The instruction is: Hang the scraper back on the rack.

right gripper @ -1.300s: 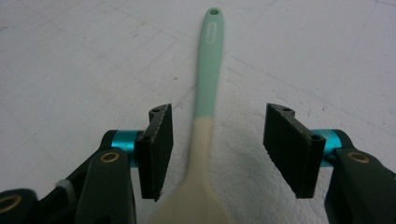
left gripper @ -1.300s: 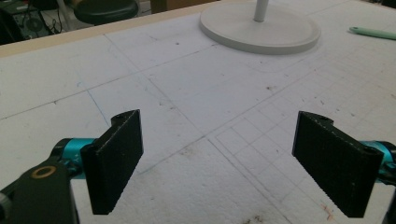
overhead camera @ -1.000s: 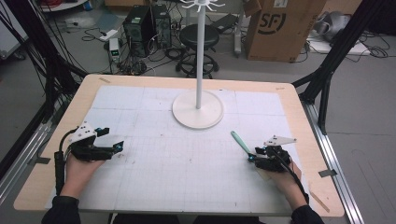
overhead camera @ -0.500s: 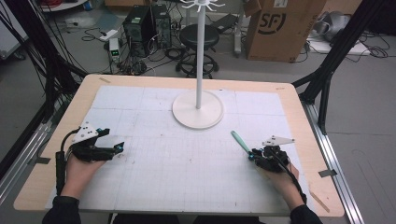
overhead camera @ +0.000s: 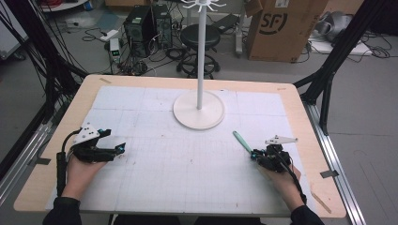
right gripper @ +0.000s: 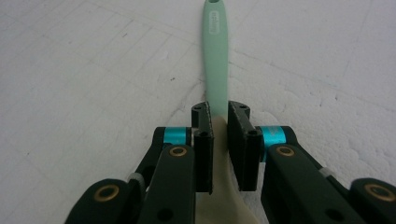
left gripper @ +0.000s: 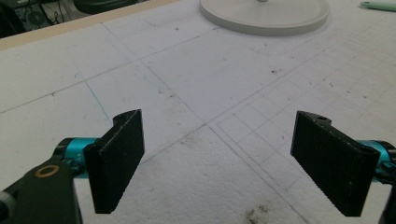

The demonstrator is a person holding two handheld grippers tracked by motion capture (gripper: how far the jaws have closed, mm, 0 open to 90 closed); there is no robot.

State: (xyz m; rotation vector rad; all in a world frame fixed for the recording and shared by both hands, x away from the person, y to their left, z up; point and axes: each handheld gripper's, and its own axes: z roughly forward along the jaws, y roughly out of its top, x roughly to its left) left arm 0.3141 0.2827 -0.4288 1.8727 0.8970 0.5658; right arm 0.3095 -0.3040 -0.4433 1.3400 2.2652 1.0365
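White gridded mat covers the wooden table (overhead camera: 56, 187). Near edge: right tongs (right gripper: 219, 119) have just been closing and now clamp the spatula (right gripper: 215, 56) where handle meets blade; mint handle points away toward the stand base (overhead camera: 199, 110), long axis in line with the jaws. Right hand low, level. Left tongs (left gripper: 217, 154) gape wide, nothing between them, resting low near the table's left side.

Black two-jaw left gripper (overhead camera: 121, 149) and right gripper (overhead camera: 254, 154), at lower left and lower right. Teal collars, brass screws, ribbed pads (left gripper: 116, 163), grey three-cornered top plates, trailing black cables. Dark sleeves at the wrists.
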